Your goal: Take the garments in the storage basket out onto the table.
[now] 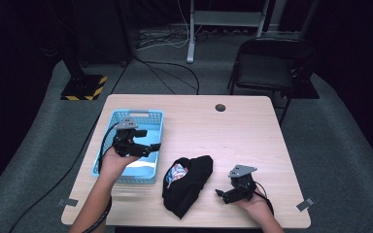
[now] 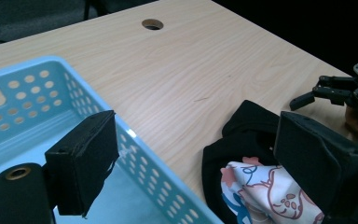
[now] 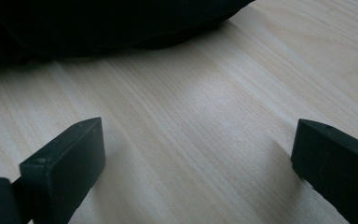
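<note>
High view shows a pale wooden table [image 1: 252, 145] with a light blue plastic basket full of round holes [image 1: 148, 118] at about nine o'clock on it. A crumpled black cloth [image 1: 194, 187] lies near six o'clock, just right of the basket, and a white cloth with pink and blue drawings [image 1: 176, 173] peeks out of its left end. The left gripper [image 1: 148, 147] hangs over the basket's right wall with its jaws wide apart and nothing between them. It points toward three o'clock, at the cloths, so I think it is about to reach for them. Left gripper view shows the patterned cloth tucked inside the black one, right by the blue wall, so a short lift would drop them in. The right gripper [image 1: 222, 194] sits low near five o'clock, just right of the black cloth, not touching it. Right gripper view shows its two black jaws spread far apart above bare wood, with the black cloth's edge ahead. It looks ready to help hold or push the pile.
</note>
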The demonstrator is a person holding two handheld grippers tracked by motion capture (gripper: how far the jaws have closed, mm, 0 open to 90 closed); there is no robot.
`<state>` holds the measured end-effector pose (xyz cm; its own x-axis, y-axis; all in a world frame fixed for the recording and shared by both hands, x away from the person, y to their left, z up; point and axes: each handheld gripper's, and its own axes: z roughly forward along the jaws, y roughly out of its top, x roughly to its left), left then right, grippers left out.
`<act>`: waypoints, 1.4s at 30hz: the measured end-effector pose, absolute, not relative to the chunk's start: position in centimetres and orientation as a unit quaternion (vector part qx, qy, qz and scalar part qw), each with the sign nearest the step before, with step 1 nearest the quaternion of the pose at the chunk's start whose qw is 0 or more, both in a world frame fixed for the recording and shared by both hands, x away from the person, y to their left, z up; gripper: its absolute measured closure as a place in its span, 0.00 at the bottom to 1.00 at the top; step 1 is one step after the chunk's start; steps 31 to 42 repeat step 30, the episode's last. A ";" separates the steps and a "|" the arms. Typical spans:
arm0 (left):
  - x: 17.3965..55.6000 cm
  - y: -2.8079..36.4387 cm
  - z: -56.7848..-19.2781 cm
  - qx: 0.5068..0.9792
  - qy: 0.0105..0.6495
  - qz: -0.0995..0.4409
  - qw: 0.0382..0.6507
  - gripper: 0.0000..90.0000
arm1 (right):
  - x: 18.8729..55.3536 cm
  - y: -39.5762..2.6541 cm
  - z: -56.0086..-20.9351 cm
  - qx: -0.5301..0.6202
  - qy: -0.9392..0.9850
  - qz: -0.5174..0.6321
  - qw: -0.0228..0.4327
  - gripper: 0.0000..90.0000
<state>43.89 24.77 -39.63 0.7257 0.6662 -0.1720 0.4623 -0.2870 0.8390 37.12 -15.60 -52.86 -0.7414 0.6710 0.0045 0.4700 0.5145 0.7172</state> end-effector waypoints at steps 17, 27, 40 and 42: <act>45.1 27.3 -41.2 0.780 0.397 0.101 0.472 0.15 | 37.1 -15.6 -52.9 0.332 0.859 0.364 0.138 0.02; 46.1 28.8 -42.8 0.776 0.432 0.101 0.448 0.15 | 37.1 -15.6 -52.9 0.332 0.859 0.364 0.138 0.02; 46.3 29.2 -43.1 0.774 0.445 0.108 0.437 0.15 | 37.1 -15.6 -52.9 0.332 0.859 0.364 0.138 0.02; 46.3 29.2 -43.1 0.774 0.445 0.108 0.437 0.15 | 37.1 -15.6 -52.9 0.332 0.859 0.364 0.138 0.02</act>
